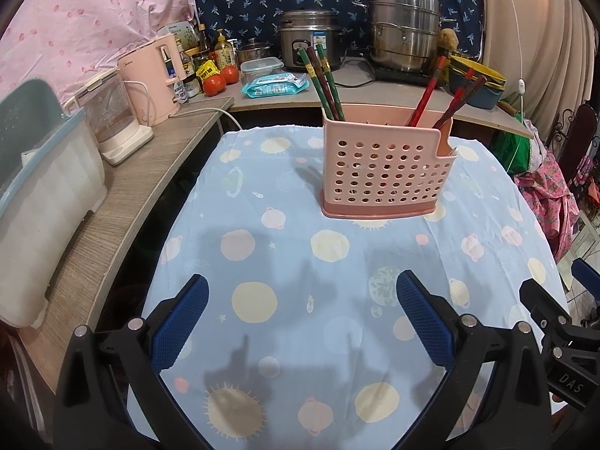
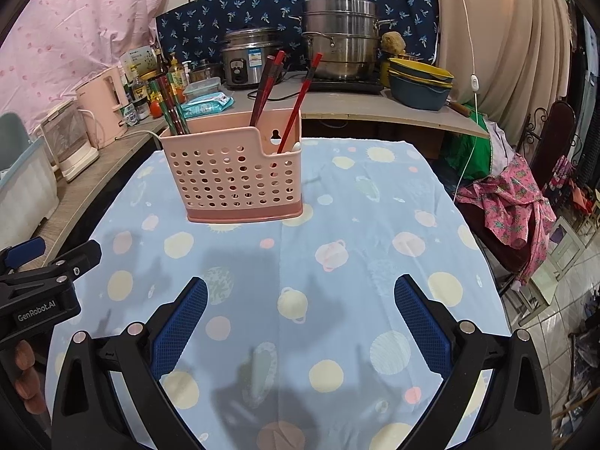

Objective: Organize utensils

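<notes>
A pink perforated utensil holder [image 1: 386,172] stands upright on the blue planet-print tablecloth [image 1: 292,262]; it also shows in the right wrist view [image 2: 234,178]. Green chopsticks [image 1: 324,82] lean in its left compartment and red chopsticks [image 1: 431,90] in its right; both also show in the right wrist view, green [image 2: 170,107] and red [image 2: 298,103]. My left gripper [image 1: 302,296] is open and empty, well short of the holder. My right gripper [image 2: 300,296] is open and empty, near the table's front edge. Each gripper shows at the edge of the other's view.
A wooden counter [image 1: 123,202] on the left carries a pink kettle [image 1: 150,75] and a plastic bin [image 1: 41,187]. Behind the table stand a rice cooker [image 2: 247,58], a steel steamer pot [image 2: 339,45] and stacked bowls [image 2: 420,80]. Clothes hang on a chair [image 2: 521,202] at right.
</notes>
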{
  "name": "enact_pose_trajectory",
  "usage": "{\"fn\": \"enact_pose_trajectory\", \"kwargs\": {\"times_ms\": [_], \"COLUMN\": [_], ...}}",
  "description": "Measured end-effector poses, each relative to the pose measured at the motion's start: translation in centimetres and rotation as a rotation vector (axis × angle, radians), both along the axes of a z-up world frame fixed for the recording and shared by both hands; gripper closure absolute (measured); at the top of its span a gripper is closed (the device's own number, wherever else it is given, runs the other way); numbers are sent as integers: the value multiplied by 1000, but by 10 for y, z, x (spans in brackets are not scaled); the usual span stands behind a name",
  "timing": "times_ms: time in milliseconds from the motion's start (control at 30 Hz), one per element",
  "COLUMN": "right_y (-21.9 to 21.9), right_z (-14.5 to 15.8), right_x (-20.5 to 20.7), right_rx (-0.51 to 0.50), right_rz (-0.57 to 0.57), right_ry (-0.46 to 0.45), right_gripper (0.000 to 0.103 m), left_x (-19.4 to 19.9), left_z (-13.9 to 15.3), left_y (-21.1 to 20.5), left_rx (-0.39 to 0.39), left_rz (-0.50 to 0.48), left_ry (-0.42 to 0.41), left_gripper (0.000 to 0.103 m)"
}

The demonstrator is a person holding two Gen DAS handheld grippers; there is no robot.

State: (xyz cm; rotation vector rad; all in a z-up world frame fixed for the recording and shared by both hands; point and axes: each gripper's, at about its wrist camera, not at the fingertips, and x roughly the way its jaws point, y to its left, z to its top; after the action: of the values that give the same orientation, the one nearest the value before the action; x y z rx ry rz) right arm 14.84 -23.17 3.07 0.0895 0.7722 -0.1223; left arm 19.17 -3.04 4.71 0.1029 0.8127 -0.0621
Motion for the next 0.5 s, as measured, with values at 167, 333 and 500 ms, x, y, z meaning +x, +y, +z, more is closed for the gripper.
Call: {"fn": "enact_pose_trajectory", "kwargs": {"times_ms": [167, 333, 500], "right_y": [0, -1, -1], "right_z": [0, -1, -1], "right_x": [-1, 0, -1], "right_rx": [0, 0, -2], "right_rz": [0, 0, 0], "right_ry": [0, 0, 0], "right_gripper": [7, 7, 7], "left_x": [0, 0, 0], "left_z": [1, 1, 1], "left_y": [0, 0, 1], "left_rx": [4, 6, 6], "left_rz": [1, 3, 4], "left_ry": [-6, -5, -4], "left_gripper": [7, 7, 7]}}
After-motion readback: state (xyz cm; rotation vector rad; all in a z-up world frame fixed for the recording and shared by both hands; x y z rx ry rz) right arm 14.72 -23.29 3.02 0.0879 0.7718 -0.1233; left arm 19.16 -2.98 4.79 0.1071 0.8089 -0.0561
